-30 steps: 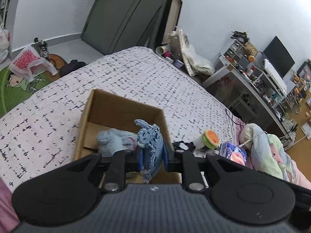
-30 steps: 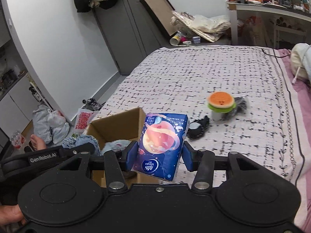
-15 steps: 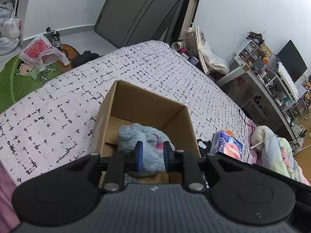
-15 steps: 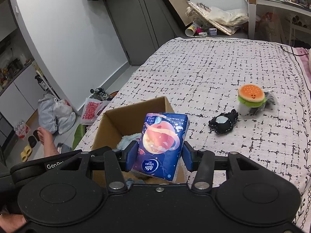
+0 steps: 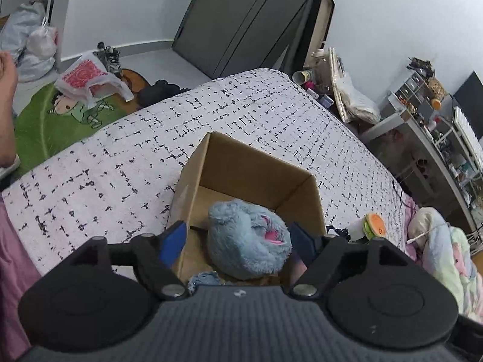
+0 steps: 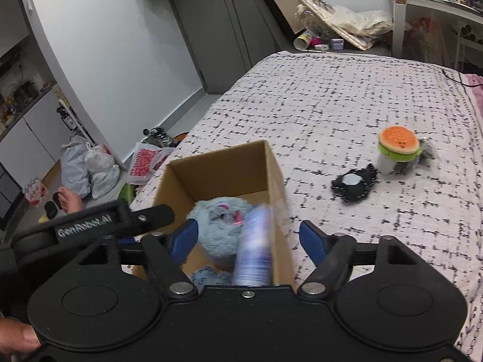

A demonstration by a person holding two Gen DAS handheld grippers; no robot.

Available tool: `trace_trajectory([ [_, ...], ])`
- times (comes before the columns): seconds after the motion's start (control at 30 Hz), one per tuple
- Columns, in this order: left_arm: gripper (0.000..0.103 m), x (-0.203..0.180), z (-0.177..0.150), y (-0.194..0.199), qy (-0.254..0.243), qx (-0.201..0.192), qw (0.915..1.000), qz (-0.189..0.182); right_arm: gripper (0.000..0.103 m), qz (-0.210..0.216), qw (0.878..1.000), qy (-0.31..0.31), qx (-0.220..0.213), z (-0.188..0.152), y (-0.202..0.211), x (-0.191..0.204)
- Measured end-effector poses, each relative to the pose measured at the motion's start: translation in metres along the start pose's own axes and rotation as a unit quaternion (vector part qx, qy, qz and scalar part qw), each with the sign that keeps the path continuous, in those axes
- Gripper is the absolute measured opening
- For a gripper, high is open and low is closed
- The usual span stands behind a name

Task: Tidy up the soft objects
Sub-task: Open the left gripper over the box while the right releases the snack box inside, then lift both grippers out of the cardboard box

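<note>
An open cardboard box [image 5: 256,169] [image 6: 223,166] stands on the bed. A fluffy light-blue plush [image 5: 247,238] [image 6: 220,226] lies inside it, with a small blue knitted toy [image 5: 202,279] [image 6: 208,274] beside it. My left gripper [image 5: 238,241] is open and empty just above the box. My right gripper [image 6: 249,241] is open above the box; a blue tissue pack [image 6: 253,247], blurred, drops between its fingers into the box. A burger plush [image 6: 398,144] [image 5: 374,226] and a black soft item [image 6: 354,182] lie on the bed to the right.
The bed has a white black-flecked cover [image 5: 151,150] [image 6: 332,96]. A folded pastel blanket [image 5: 443,250] lies at the right edge. Bags [image 6: 87,166] and a green mat [image 5: 54,117] are on the floor left. A cluttered desk [image 5: 428,138] stands beyond the bed.
The left gripper let the blue knitted toy go into the box and opened. The right gripper moved over the box and opened, and the tissue pack is falling in.
</note>
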State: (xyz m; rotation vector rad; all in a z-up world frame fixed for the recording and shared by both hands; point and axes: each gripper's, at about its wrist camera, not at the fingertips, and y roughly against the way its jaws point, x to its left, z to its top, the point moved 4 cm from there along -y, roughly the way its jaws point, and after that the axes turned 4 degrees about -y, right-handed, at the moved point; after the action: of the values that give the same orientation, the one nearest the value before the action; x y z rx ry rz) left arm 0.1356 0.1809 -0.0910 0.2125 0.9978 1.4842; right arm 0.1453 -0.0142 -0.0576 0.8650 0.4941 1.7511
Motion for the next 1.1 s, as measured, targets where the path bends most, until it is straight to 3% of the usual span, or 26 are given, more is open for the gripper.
trace_trajectory([
  [0.2,0.079,-0.011,0.002,0.008,-0.016,-0.018,0.9996,0.011,0.081,-0.015,1.000,-0.024,-0.003,0.003,0.013,-0.023],
  [0.53,0.083,-0.041,-0.003,0.013,-0.028,-0.034,0.9990,-0.002,0.087,-0.030,0.998,-0.044,-0.022,0.010,0.040,-0.065],
  [0.67,0.094,-0.060,-0.006,0.017,-0.036,-0.049,0.9980,-0.013,0.087,-0.027,0.997,-0.059,-0.030,0.015,0.050,-0.082],
  [1.1,0.094,-0.137,-0.020,0.025,-0.107,-0.055,0.9923,-0.031,0.090,-0.021,0.994,-0.096,-0.056,0.029,0.079,-0.143],
])
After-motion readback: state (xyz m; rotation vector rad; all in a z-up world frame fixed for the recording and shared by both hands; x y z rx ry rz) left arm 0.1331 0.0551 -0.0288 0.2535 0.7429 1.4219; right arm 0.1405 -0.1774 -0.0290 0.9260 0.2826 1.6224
